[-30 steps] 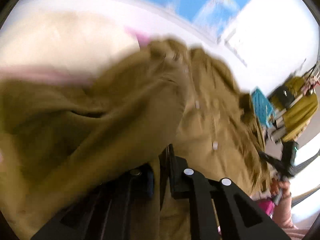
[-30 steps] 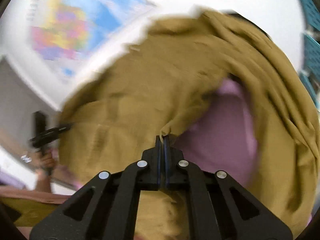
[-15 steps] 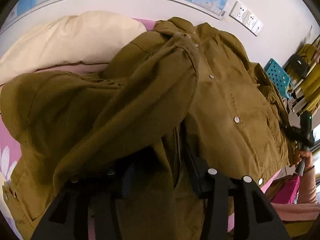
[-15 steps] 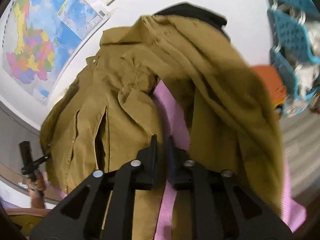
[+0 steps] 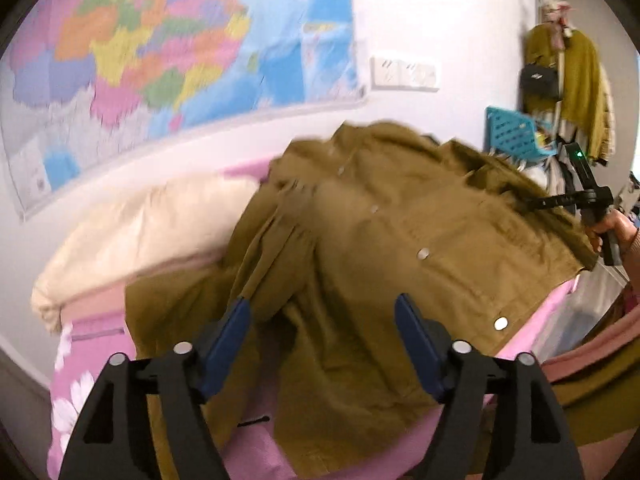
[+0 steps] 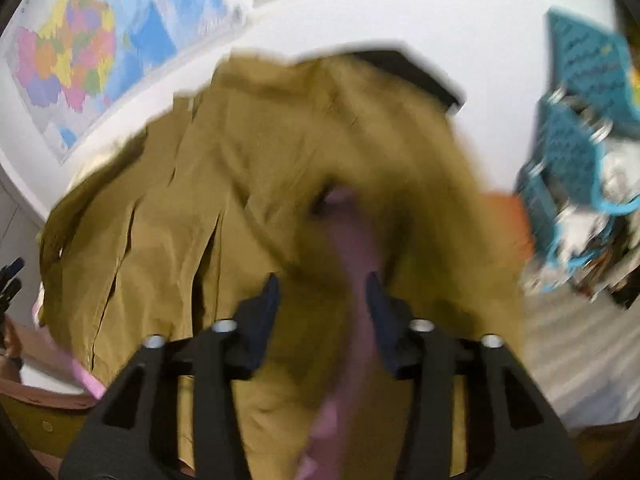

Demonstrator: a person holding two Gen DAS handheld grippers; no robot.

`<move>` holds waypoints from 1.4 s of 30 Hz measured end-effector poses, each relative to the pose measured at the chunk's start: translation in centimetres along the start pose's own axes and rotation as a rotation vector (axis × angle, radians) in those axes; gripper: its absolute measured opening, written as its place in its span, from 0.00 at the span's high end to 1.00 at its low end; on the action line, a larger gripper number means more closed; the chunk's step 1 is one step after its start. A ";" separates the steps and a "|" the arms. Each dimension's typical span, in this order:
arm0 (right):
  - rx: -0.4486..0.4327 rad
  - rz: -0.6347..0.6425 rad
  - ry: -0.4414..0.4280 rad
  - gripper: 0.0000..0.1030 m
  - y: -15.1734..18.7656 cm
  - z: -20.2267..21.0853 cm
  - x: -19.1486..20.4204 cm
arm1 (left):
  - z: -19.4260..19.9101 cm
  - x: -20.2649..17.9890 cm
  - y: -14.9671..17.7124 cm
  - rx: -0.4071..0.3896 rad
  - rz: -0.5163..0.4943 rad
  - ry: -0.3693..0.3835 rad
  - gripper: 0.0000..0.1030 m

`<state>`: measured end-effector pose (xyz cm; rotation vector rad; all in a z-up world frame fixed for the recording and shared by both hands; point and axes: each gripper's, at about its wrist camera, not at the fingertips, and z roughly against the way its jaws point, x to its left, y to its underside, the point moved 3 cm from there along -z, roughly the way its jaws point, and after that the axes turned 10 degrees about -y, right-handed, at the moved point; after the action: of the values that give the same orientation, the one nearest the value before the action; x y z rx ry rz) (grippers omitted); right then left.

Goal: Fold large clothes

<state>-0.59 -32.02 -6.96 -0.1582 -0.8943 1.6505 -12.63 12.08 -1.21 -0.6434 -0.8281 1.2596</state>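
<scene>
A large olive-brown button-front jacket [image 5: 380, 264] lies spread on a pink bed sheet [image 5: 96, 360], its snaps facing up. My left gripper [image 5: 322, 320] is open and empty, above the jacket's lower left part. The other gripper shows at the far right in the left wrist view [image 5: 588, 200]. In the right wrist view the same jacket [image 6: 192, 216] is blurred, with a strip of pink sheet [image 6: 352, 248] showing through it. My right gripper [image 6: 322, 296] is open and empty just above the cloth.
A cream pillow [image 5: 140, 236] lies at the bed's head against a white wall with a coloured map [image 5: 168, 48]. Teal baskets [image 6: 580, 136] and hanging clothes [image 5: 568, 88] stand on the far side. A black garment [image 6: 408, 72] lies beyond the jacket.
Both grippers were shut on jacket fabric a second ago. Both have opened, let the jacket drop onto the bed, and pulled back from it.
</scene>
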 end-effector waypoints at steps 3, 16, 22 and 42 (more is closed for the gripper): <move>-0.067 -0.036 0.118 0.40 -0.5 3.1 -2.2 | -0.5 -1.2 -1.3 -0.026 -0.015 0.003 0.24; 0.036 -0.149 0.053 0.94 0.0 3.1 -5.9 | -9.4 -9.0 -5.5 0.072 -0.084 0.173 0.24; -0.083 0.028 -0.093 0.94 -8.9 11.1 1.5 | -10.4 -10.1 -8.1 0.047 -0.128 0.225 0.24; 0.369 0.248 -0.568 0.80 -11.7 -17.3 26.9 | -10.0 -4.4 -10.3 0.005 0.135 0.383 0.24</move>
<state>10.01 0.01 -2.12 0.4954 -0.9910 2.1098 0.93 5.91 0.70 -0.9149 -0.4706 1.2072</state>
